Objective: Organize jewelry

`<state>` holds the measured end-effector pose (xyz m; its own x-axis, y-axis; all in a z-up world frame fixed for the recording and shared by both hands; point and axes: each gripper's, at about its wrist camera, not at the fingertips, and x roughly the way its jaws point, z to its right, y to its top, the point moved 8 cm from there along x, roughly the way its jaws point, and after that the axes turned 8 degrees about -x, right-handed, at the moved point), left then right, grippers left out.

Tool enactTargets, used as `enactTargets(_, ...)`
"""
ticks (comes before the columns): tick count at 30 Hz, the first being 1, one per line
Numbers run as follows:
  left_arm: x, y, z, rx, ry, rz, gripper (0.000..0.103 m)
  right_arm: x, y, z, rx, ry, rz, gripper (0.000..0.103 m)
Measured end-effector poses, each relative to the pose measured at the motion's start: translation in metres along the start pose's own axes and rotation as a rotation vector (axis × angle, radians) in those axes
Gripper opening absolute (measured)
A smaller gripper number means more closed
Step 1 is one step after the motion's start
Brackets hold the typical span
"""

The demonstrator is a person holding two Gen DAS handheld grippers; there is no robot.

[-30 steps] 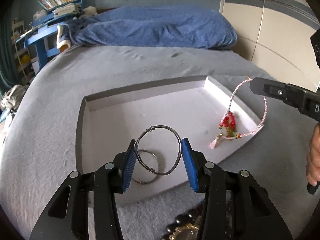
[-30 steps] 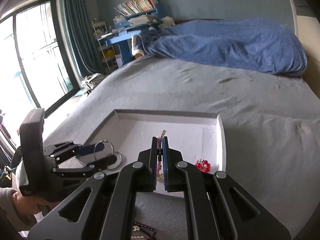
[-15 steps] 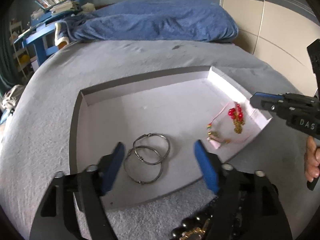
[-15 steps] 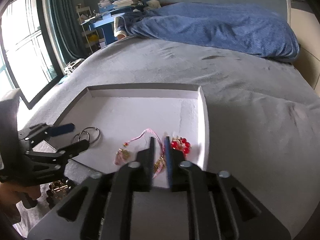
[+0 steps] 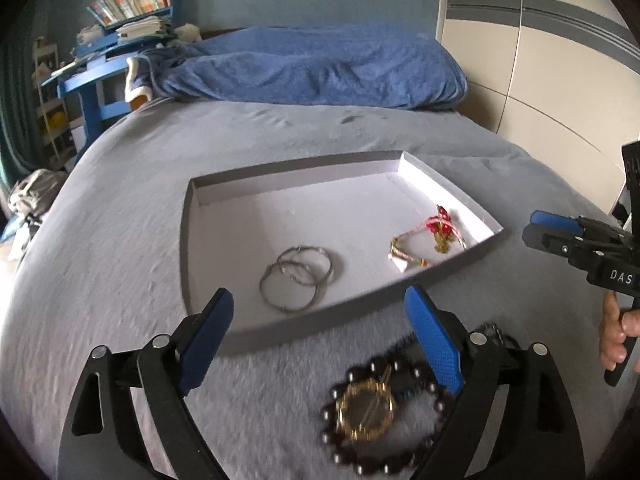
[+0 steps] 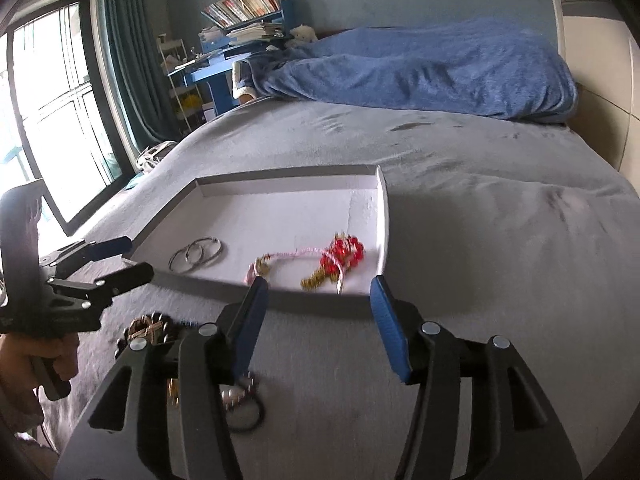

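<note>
A shallow white tray lies on the grey bed. In it two thin metal bangles overlap at the front left, and a pink cord bracelet with red beads lies at the right. My left gripper hovers just in front of the tray, jaws opening wide with nothing between them. My right gripper is also before the tray's front wall, jaws opening and empty, with the red-beaded bracelet just beyond it. A dark bead bracelet with a gold round piece lies on the bed under the left gripper.
More loose jewelry and a black loop lie on the bed by the right gripper. A blue blanket is heaped at the far end. A blue desk with books and a window stand left, a wardrobe right.
The left gripper let go of a bangle, which now lies in the tray over the other one. The right gripper dropped the pink bracelet into the tray. Both opened and drew back.
</note>
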<state>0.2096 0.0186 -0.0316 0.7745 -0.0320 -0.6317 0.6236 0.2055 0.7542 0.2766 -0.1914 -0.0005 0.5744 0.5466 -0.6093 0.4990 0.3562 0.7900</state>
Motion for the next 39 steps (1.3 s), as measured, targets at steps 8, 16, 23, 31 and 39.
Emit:
enactTargets(8,-0.021,-0.032,-0.002,-0.024,-0.034,-0.008,0.088,-0.017,-0.035,-0.009,0.022,0.001,-0.023,0.06)
enactTargets(16,-0.031,-0.054,-0.001,-0.027,-0.055,-0.001,0.088,-0.021,-0.065,-0.014,0.058,0.001,-0.053,0.061)
enactTargets(23,-0.035,-0.059,0.006,0.005,-0.069,0.01,0.081,-0.026,-0.076,-0.014,0.072,-0.008,-0.051,0.061)
enactTargets(31,-0.023,-0.065,0.012,0.016,-0.097,-0.047,0.052,-0.02,-0.078,-0.014,0.06,-0.025,-0.078,0.062)
enactTargets(39,-0.01,-0.07,0.018,0.065,-0.066,-0.101,0.052,-0.016,-0.079,-0.015,0.05,-0.028,-0.096,0.065)
